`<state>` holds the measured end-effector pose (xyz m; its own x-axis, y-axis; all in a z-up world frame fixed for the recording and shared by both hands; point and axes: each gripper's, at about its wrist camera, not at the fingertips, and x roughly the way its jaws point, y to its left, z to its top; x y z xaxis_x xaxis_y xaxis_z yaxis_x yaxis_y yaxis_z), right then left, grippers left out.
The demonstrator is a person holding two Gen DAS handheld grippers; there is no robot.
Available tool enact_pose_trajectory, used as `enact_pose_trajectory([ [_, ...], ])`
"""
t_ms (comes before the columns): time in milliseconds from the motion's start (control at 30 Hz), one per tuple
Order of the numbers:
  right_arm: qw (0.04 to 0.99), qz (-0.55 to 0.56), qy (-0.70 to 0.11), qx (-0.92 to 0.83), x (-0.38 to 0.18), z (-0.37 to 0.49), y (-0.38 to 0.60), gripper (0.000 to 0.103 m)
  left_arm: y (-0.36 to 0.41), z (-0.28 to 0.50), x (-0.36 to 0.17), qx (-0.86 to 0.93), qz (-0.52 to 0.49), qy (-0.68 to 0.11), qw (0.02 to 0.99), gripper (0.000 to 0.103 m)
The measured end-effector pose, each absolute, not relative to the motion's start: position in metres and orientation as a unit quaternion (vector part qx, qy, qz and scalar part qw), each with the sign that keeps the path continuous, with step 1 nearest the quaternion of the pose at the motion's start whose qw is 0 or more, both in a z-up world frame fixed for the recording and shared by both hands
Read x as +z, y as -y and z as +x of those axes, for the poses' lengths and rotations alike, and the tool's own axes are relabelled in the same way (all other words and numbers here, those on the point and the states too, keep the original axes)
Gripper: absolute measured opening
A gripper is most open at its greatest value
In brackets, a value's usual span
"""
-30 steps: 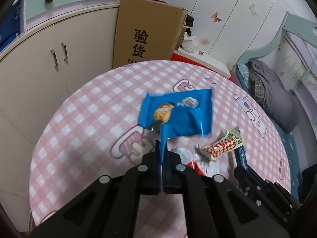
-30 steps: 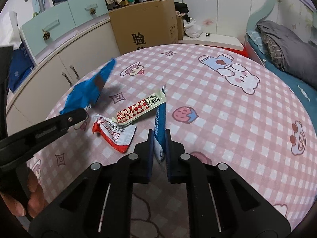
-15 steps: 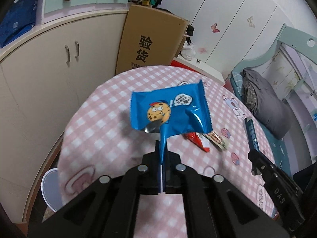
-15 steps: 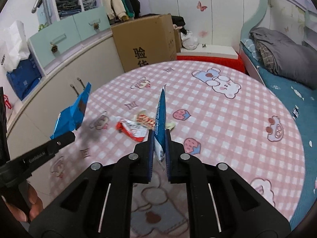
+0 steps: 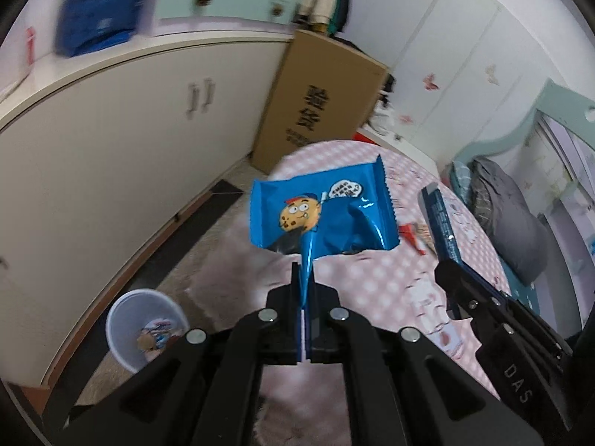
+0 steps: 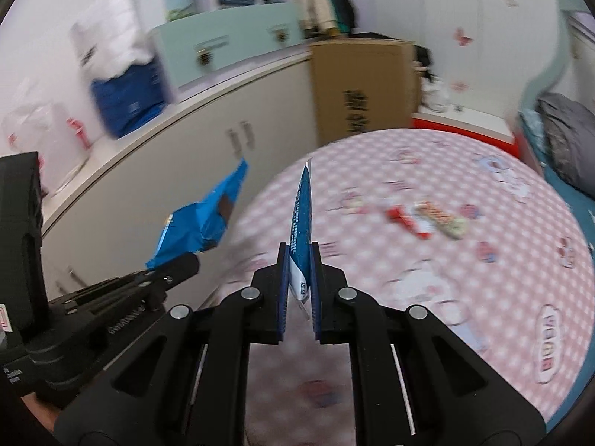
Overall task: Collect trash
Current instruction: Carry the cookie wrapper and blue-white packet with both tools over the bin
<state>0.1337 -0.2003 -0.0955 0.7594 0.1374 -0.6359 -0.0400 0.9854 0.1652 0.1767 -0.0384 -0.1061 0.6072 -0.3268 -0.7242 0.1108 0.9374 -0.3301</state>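
A round table under a pink checked cloth fills my right view, with cream cabinets and a cardboard box behind. My left gripper is clamped on the tail of a blue cookie wrapper, held up in the air past the table's edge. Down on the floor to its left I see a white bin with scraps inside. My right gripper pinches a dark blue wrapper edge-on. A red wrapper and a checked wrapper lie together on the cloth.
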Motion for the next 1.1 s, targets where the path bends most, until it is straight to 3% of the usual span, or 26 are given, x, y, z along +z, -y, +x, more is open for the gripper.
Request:
enact_pose_trajectory([
  [533,0.899,0.008,-0.398,0.183,-0.15,0.155,0.029,0.01,-0.135,0.163,-0.169,0.007,-0.18,-0.472,0.863,0.001],
  [1000,0.881,0.018,-0.425,0.206,-0.185,0.177,-0.009,0.01,-0.174,0.179,-0.203,0.055,-0.177,-0.496,0.848,0.003],
  [1067,0.881,0.02,-0.427,0.204,-0.188,0.179,-0.01,0.01,-0.175,0.18,-0.207,0.056,-0.171,-0.504,0.845,0.008],
  [1100,0.88,0.021,-0.429,0.204,-0.19,0.179,-0.011,0.01,-0.177,0.181,-0.211,0.057,-0.17,-0.51,0.841,0.02],
])
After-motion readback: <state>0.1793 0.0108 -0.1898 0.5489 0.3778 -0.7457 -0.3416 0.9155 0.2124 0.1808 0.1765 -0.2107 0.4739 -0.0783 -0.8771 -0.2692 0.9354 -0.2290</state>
